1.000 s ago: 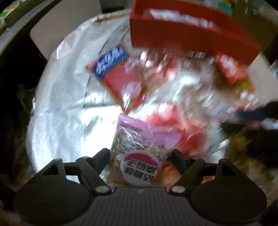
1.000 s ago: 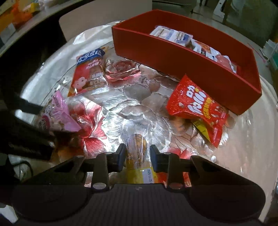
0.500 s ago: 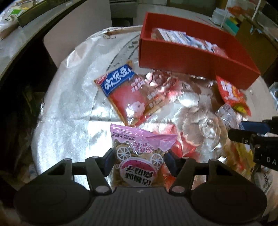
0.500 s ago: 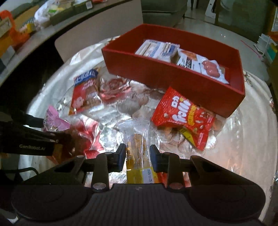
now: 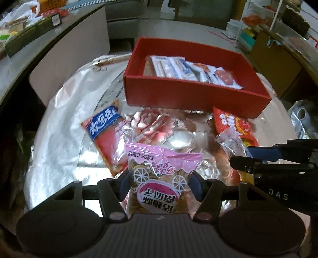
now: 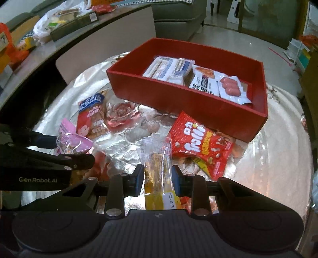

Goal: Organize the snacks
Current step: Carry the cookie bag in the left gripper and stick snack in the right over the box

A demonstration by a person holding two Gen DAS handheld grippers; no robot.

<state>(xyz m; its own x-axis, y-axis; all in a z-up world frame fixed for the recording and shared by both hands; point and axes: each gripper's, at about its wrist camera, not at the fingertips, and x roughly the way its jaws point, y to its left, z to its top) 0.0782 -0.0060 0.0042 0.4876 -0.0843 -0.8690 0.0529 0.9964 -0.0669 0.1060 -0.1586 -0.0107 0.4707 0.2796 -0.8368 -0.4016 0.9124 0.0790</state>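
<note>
Three packets stowed: I count a blue-and-white flat wrapper (image 6: 169, 68), a white pack with dark print (image 6: 202, 81) and a clear pack of pink sausages (image 6: 231, 87), all lying inside the open red cardboard box (image 6: 178, 99).
Two packets in hand: I judge both lifted clear of the worktop and bound for the box.
Left gripper (image 5: 159, 179): its jaws have just been closing and now pinch the pink plastic bag of snack mix with a wheel print (image 5: 159, 178) at its sides.
Right gripper (image 6: 157, 175): pressed in on the narrow clear wrapper holding a yellow-brown snack bar (image 6: 157, 166), which stands up between the pads.
Two packets left lying: the red crinkly bag with white and yellow lettering (image 6: 200, 144) just in front of the box's near wall, a yellow corner showing beneath it; the red-and-blue flat packet with a cartoon face (image 6: 91, 115) near the box's left corner.
Progress: by my estimate about halfway, three in, two carried, two or so still out.
Worktop (image 5: 59, 127): round, under a shiny silver cloth with a pink flower pattern.
Surroundings: a long side counter (image 6: 59, 45) with bags and boxes beyond, and a grey sofa (image 6: 178, 15) behind.
Obstruction: the box's near wall must be cleared on the way in; the two grippers hang close together, so I would stagger the drops. The free floor of the box is at its left end.
</note>
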